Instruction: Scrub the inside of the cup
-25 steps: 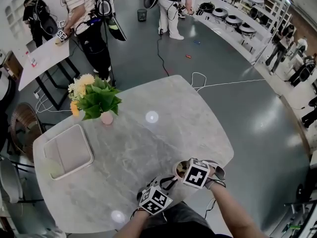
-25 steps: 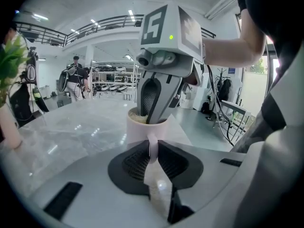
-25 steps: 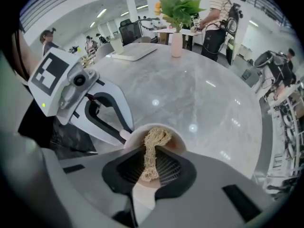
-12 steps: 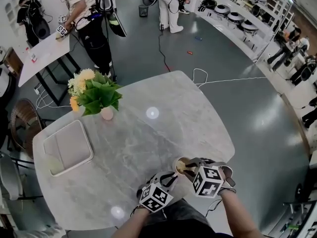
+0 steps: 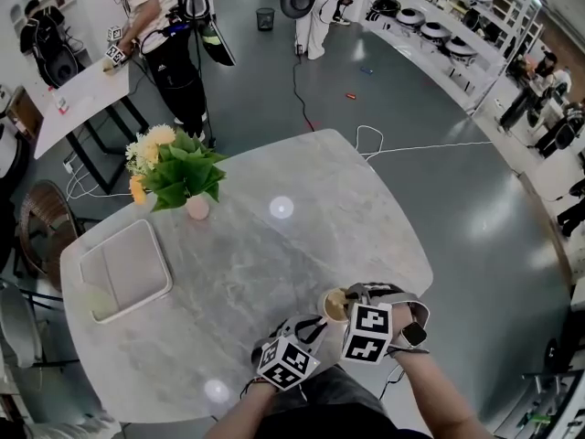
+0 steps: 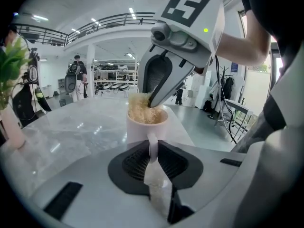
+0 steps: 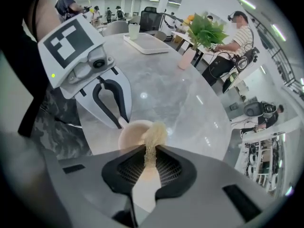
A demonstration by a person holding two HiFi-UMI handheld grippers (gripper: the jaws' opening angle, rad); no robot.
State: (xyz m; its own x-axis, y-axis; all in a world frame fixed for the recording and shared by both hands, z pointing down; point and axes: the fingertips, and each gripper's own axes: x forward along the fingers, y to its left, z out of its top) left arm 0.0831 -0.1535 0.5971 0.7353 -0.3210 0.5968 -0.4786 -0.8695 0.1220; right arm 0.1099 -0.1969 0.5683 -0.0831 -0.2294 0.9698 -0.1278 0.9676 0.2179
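A pale pink cup (image 5: 334,305) (image 6: 146,125) (image 7: 135,134) stands near the front edge of the marble table (image 5: 247,273). My left gripper (image 5: 311,327) (image 6: 153,144) is shut on the cup's handle (image 6: 153,146). My right gripper (image 5: 352,305) (image 7: 150,156) points steeply down over the cup and is shut on a straw-coloured fibre scrubber (image 7: 153,139) (image 6: 142,109). The scrubber's lower end sits in the cup's mouth.
A pink vase of flowers (image 5: 175,179) stands at the table's far left, and a white tray (image 5: 125,277) with a pale green cup (image 5: 101,305) lies at the left edge. People (image 5: 169,35) stand at another table beyond. Cables (image 5: 366,144) lie on the floor.
My right gripper has rolled and shifted over the cup, its marker cube now facing differently. The left gripper and the cup have stayed put.
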